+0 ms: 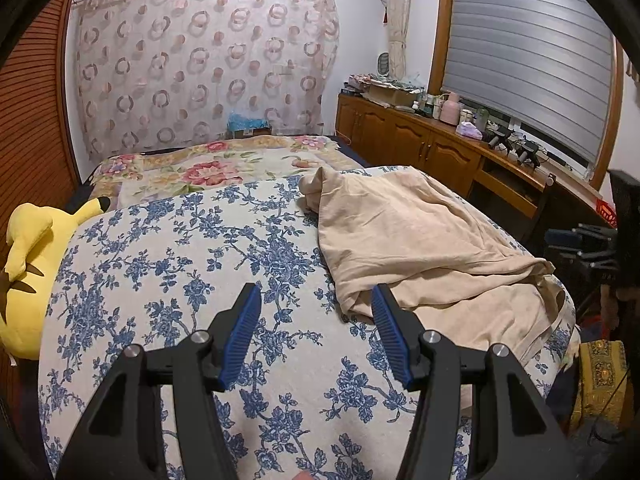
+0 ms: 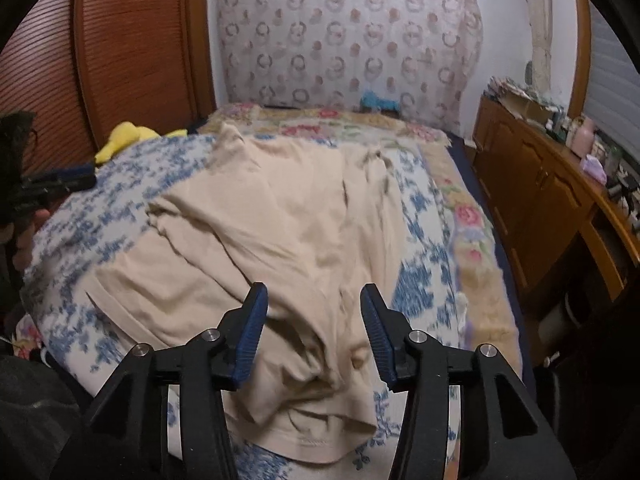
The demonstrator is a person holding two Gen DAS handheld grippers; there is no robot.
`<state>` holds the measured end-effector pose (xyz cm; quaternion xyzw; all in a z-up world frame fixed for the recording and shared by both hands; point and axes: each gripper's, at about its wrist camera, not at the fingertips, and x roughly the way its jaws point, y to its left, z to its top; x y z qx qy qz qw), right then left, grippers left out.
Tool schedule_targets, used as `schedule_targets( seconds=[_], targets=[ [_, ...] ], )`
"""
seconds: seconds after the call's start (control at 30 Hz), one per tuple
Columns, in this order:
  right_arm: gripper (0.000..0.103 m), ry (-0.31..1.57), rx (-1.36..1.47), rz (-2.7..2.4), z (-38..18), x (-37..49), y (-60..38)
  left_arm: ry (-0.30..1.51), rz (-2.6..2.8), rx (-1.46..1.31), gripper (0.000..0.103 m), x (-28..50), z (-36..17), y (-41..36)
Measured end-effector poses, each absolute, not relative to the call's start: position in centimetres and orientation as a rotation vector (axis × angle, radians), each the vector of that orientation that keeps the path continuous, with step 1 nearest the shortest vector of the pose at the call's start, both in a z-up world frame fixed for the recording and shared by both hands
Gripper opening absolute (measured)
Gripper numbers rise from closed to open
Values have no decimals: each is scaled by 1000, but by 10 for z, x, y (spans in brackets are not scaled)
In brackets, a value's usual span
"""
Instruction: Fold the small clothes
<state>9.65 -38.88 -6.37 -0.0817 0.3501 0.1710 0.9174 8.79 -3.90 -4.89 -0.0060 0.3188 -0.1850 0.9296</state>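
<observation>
Beige garment (image 2: 280, 216) lies crumpled, unfolded, under the spread, empty right gripper (image 2: 314, 332); left gripper (image 1: 316, 334) beside it is spread too.

A plain beige garment (image 2: 280, 232) lies on a white bedcover (image 1: 180, 264) printed with blue flower sprays. Farther off, a cream blanket (image 1: 208, 164) carries red and pink blooms with green leaves. At the far left sits a bright yellow plush toy (image 1: 28, 264) with black tips. The far curtain (image 1: 200, 60) is pale with pinkish-brown rings. Both grippers are black with blue ribbed pads (image 1: 240, 336).
</observation>
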Motion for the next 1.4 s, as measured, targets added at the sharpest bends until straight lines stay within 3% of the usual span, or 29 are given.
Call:
schedule_targets(
  seconds=[0.8,1.4],
  targets=[
    [51,817,-324,654,-91,195,-221,639,-327,-27,56,81,-53,-21],
    [52,887,-458,723,-126,199,-160,646,-321,-36,56,79,-58,-16]
  ],
)
